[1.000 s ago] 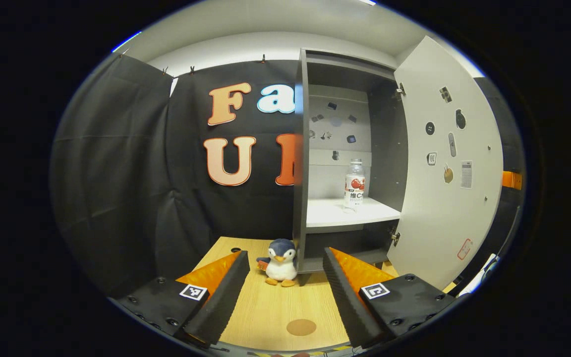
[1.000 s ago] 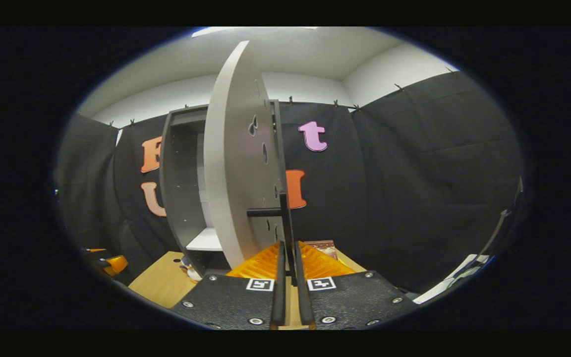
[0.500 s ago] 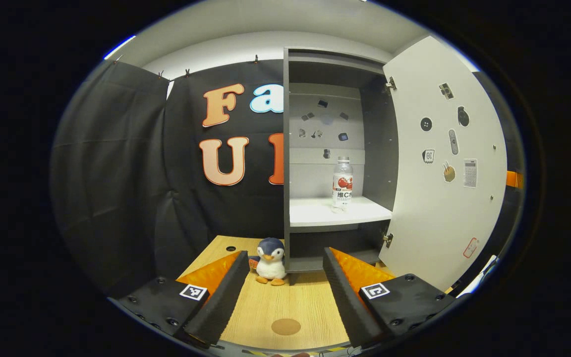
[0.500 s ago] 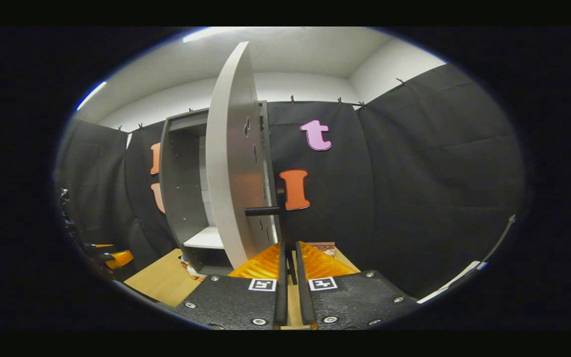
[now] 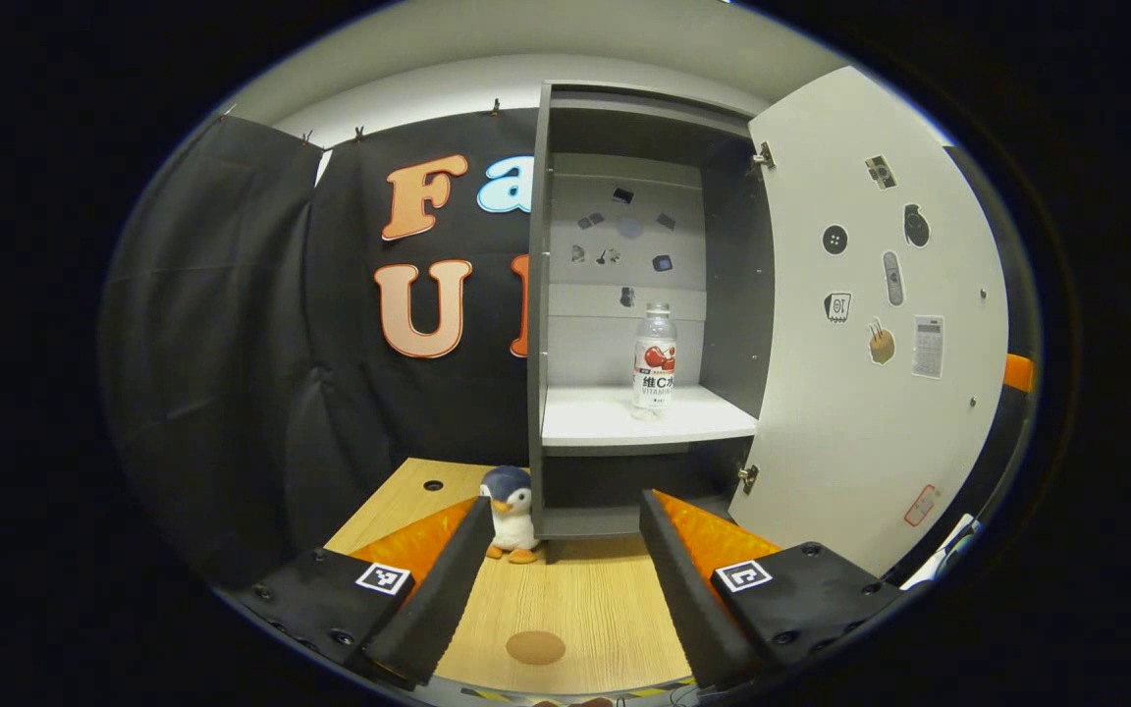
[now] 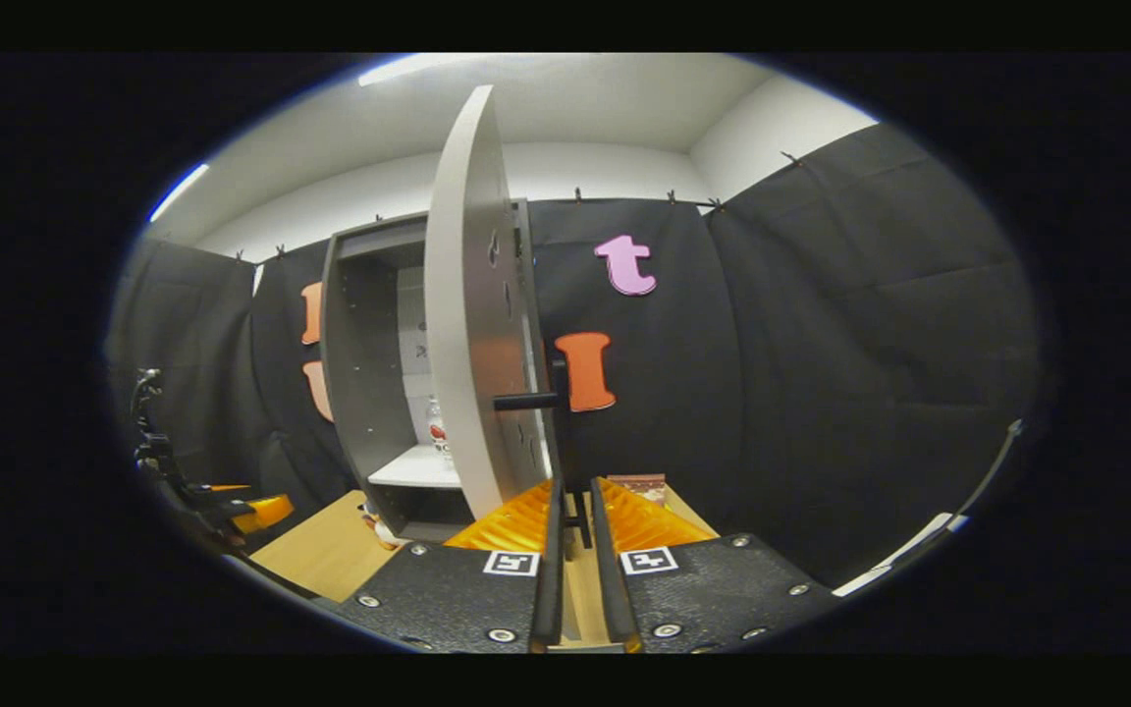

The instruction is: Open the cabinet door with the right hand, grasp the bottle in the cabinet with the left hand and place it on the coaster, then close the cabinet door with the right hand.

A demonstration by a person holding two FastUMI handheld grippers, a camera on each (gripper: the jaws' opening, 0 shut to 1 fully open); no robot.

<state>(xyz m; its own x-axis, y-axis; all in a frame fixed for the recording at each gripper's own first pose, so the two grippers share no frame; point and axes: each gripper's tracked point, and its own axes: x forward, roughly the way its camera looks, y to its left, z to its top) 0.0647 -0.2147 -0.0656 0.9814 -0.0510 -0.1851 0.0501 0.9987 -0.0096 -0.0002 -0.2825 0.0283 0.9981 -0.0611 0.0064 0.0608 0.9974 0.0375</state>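
I am working in a staged recording booth, not a home. Black cloth (image 5: 232, 324) hangs clipped at ten o'clock, and a lone cabinet (image 5: 723, 285) stands on a wooden table (image 5: 575, 609) at twelve.

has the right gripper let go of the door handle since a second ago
Yes. The right gripper has eased its jaws slightly apart and drawn back below the black door handle, which stood between them before.

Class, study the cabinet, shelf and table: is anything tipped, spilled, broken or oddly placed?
Nothing stands out. The bottle stands upright on the shelf, the cabinet door hangs open on its hinges, and the toy penguin sits upright on the table beside the cabinet.
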